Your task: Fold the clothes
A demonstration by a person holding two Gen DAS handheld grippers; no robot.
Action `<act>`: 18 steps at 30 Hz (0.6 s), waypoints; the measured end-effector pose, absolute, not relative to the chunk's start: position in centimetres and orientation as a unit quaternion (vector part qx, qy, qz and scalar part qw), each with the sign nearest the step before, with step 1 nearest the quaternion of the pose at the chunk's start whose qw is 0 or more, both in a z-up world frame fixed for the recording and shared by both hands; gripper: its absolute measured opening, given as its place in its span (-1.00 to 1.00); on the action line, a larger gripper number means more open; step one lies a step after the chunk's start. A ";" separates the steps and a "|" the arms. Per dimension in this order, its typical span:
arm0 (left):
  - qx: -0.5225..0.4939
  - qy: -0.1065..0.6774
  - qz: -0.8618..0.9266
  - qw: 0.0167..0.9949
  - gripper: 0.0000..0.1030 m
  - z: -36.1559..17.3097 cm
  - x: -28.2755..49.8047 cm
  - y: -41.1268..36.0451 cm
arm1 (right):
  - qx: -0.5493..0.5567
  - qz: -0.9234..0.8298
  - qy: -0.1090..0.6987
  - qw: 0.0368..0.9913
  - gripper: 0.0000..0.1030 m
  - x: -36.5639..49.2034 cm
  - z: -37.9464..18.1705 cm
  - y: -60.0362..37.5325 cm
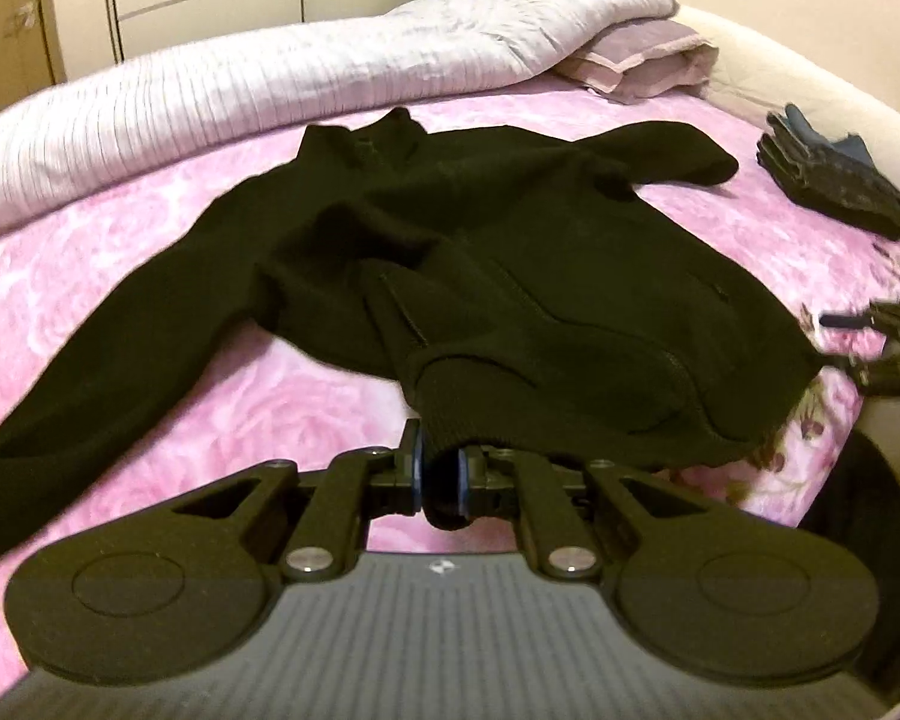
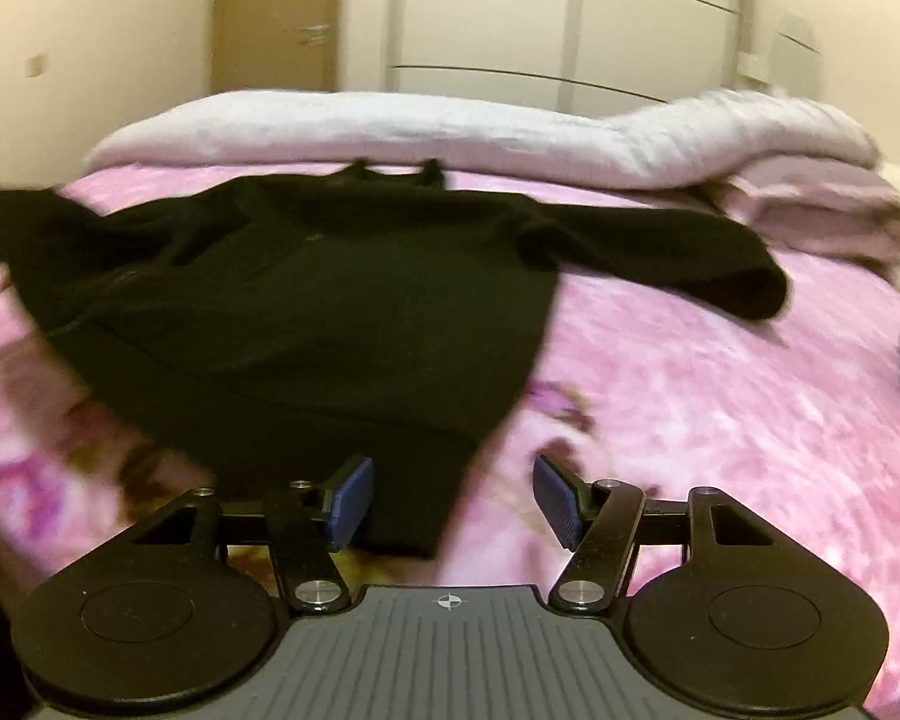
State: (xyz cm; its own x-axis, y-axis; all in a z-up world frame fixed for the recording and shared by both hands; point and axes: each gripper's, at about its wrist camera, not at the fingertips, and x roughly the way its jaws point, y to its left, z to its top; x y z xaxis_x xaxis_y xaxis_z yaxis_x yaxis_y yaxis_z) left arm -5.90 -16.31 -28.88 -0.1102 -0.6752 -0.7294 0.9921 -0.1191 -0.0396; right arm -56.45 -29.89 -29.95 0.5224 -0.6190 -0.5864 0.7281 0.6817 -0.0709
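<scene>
A black sweater (image 1: 510, 252) lies spread on a pink bedspread (image 1: 120, 276), its ribbed hem pinched in the left gripper (image 1: 441, 471), which angles downward. The right gripper (image 2: 450, 501), jaws apart and holding nothing, straddles the sweater's near corner, a pale folded quilt (image 2: 390, 126) beyond.

Both cams ride right on the grippers, looking forward and down past their own jaws, low and close over the near edge of the bed (image 1: 150, 312). The left wrist view sits at the black jacket (image 1: 510, 252) hem, facing across toward the rolled duvet (image 1: 240, 84) and pillows (image 1: 648, 60), wardrobe behind. The right wrist view is blurry, facing the same way from just beside it. Both share the jacket (image 2: 330, 300), pink bedspread, duvet (image 2: 450, 132) and wardrobe (image 2: 570, 30).
</scene>
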 end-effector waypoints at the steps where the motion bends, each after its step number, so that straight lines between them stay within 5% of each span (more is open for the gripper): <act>1: 0.285 0.282 -0.691 0.602 -0.84 -28.9 -5.7 -16.6 | 0.075 -0.379 0.313 0.868 0.22 -56.0 -30.2 -29.2; 6: 0.301 0.281 -0.689 0.597 -0.84 -29.2 -5.9 -17.7 | 0.011 -0.371 0.347 0.861 0.25 -54.0 -32.3 -27.6; 18: 0.369 0.278 -0.683 0.566 -0.81 -32.1 -6.4 -16.5 | 0.263 -0.405 0.210 0.850 0.26 -58.3 -30.0 -32.5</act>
State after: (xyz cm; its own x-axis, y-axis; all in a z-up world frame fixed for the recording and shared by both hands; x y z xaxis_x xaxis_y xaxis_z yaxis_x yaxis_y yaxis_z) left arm -6.42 -16.46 -32.10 -0.0872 -0.5675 -0.8188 0.9781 -0.2049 0.0378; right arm -58.32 -32.48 -29.98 0.5846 -0.5780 -0.5693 0.7984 0.5345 0.2772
